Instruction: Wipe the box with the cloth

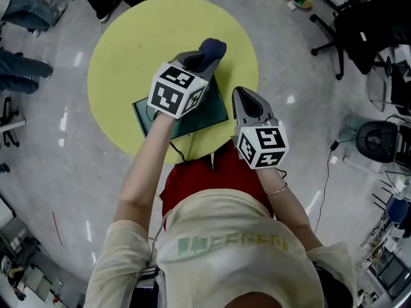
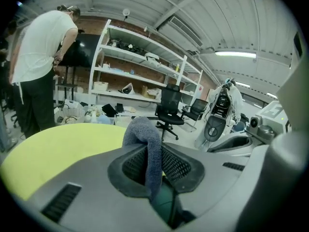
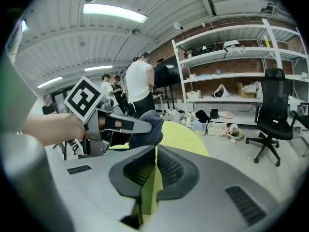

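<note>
At the left edge of the room, the legs of seated people (image 1: 26,11) are on the grey floor (image 1: 51,172), well apart from the round yellow-green tabletop (image 1: 128,50). The left hand-held gripper (image 2: 152,151) is held over this tabletop, and its marker cube (image 1: 176,90) faces upward. Its jaws are pressed together on a blue-grey cloth (image 2: 142,129). One fold of the cloth runs down between the ribbed pads, and a bunched end protrudes past the jaw tips. The dark green box (image 1: 212,111) lies flat on the near part of the tabletop, directly below the left hand-held gripper. The bunched end of the cloth is located over the far edge of the box. No view shows whether the cloth touches the box. The right hand-held gripper (image 3: 155,153) is held just beside the right edge of the box, near the rim of the tabletop. Its jaws are closed to a narrow slit and pinch nothing; only the tabletop colour shows through the slit. Farther right, a black office chair (image 1: 340,31) stands on the floor, well apart from the tabletop.
</note>
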A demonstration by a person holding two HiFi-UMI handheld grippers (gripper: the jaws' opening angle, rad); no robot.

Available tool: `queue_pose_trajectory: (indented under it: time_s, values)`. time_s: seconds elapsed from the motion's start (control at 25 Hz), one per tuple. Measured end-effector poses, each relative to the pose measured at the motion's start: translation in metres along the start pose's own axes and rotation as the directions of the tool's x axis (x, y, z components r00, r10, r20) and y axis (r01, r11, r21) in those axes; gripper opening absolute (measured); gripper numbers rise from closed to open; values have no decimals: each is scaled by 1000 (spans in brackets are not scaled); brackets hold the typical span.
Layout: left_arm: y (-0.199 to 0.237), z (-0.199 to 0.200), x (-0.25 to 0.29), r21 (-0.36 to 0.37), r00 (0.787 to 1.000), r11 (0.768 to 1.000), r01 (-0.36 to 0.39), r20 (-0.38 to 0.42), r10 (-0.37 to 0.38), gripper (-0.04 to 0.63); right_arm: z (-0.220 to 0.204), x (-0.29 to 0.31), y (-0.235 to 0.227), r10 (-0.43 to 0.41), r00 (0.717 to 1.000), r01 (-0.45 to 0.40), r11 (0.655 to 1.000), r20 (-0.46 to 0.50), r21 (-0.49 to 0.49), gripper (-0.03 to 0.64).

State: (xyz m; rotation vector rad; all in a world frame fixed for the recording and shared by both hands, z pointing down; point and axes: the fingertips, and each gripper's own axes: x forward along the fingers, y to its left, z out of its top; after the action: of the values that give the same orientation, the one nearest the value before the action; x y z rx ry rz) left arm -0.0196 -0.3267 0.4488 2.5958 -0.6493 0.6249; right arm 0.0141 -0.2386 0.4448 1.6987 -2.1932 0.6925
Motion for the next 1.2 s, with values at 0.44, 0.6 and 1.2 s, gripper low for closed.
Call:
queue_pose_trajectory:
  time_s: [0.44,0.6,1.2]
  values:
    - [-13,-43,-20,66,989,997,42,-146,-32,64,-8,-4,23,31,999,-31,999,7,-32,38]
    - [-9,-54,-37,70,984,997,23,-175,-11,66,-8,-2,35,64,998,-63,997,6,-52,38]
    - [35,-99,-134,44,972,990,-131,-191,137,66,-14,20,127,224,974,-228,964,-43,-134,38]
